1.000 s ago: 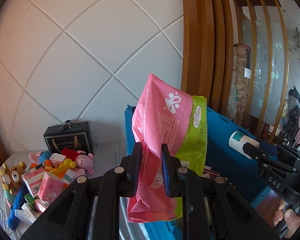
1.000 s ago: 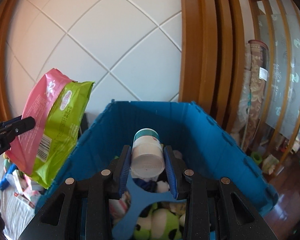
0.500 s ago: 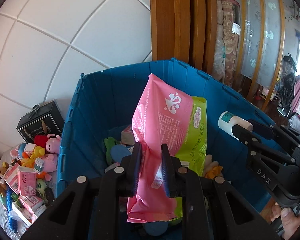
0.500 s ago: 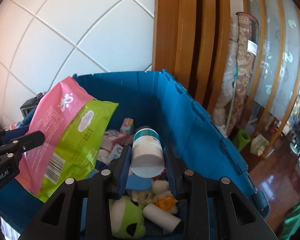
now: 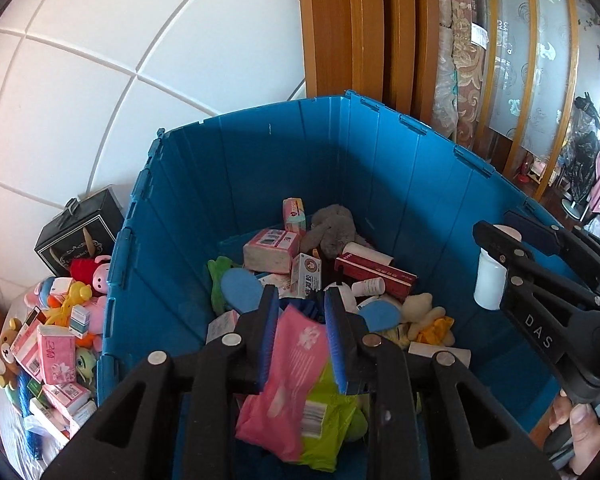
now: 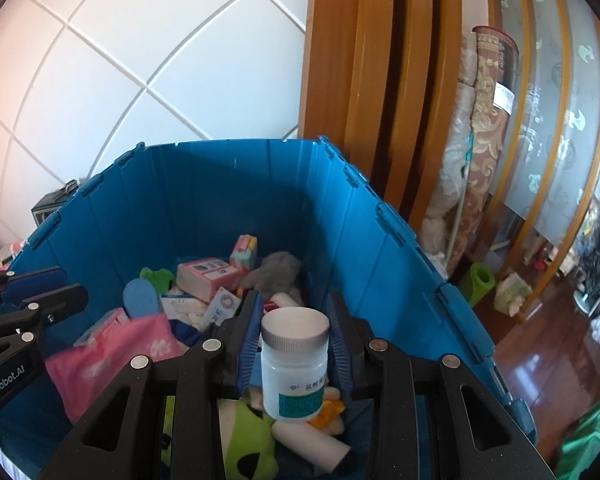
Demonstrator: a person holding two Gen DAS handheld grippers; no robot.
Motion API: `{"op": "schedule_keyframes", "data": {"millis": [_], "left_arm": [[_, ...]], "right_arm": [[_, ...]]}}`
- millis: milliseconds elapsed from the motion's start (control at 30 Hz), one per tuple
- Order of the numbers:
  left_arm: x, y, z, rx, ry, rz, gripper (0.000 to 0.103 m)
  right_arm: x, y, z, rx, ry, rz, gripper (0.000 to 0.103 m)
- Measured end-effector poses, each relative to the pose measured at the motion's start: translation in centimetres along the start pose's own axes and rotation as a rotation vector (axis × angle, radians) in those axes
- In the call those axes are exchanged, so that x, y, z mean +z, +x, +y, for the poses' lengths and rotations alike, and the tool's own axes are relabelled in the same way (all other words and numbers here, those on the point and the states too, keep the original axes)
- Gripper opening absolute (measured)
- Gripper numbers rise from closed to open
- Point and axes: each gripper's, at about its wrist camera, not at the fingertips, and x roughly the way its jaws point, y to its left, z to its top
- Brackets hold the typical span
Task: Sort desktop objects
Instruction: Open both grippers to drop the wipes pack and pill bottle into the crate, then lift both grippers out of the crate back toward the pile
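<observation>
Sorting status: both grippers over the blue crate (image 5: 260, 168).
Pink-and-green packet (image 5: 296, 384): lying inside the crate at its near side, top edge between the left fingers.
Left gripper (image 5: 302, 332): jaws opening, pads apart from the packet (not pressing it).
White bottle (image 6: 294, 360): upright above the crate contents, teal label facing near.
Right gripper (image 6: 294, 344): clenched on the white bottle.
Crate contents: grey plush (image 5: 334, 230), pink boxes, red carton (image 5: 374, 274).
Outside, left: toys and tissue packs (image 5: 56, 354) beside a black box (image 5: 78, 236).
</observation>
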Motion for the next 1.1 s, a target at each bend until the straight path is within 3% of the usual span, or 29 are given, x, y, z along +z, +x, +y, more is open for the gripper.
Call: {"op": "schedule_keyframes", "data": {"millis": [300,367,467,500,800,967,1033,1100], "left_arm": [[-0.2,0.1,-0.4,0.015,0.023,0.007,0.024],[-0.3,-0.1,-0.4,0.024,0.021,0.000,0.032],[-0.4,-0.5,-0.2,0.029,0.015,-0.023,0.050],[-0.4,-0.6,-0.2,0.028,0.012,-0.032,0.052],[-0.5,-1.0,-0.1,0.055,-0.001,-0.059,0.052],[-0.9,-2.1,0.8,0.053,-0.037,-0.126,0.052],[-1.4,-2.8,1.8,0.036,-0.072,-0.142,0.052],[-2.1,-3.8,2.8,0.032,-0.098,-0.161,0.052]], "right_arm": [[0.2,0.3,0.1,-0.005,-0.019,0.020,0.034],[0.1,0.4,0.2,-0.003,-0.026,0.028,0.035],[0.1,0.2,0.1,0.002,-0.017,0.016,0.045],[0.1,0.1,0.0,0.009,-0.011,0.005,0.052],[0.2,-0.9,-0.3,0.026,0.021,-0.057,0.087],[0.3,-1.1,-0.7,0.039,0.063,-0.090,0.095],[0.1,-1.5,-1.0,0.049,0.093,-0.118,0.103],[-0.2,-1.9,-1.4,0.090,0.116,-0.140,0.103]]}}
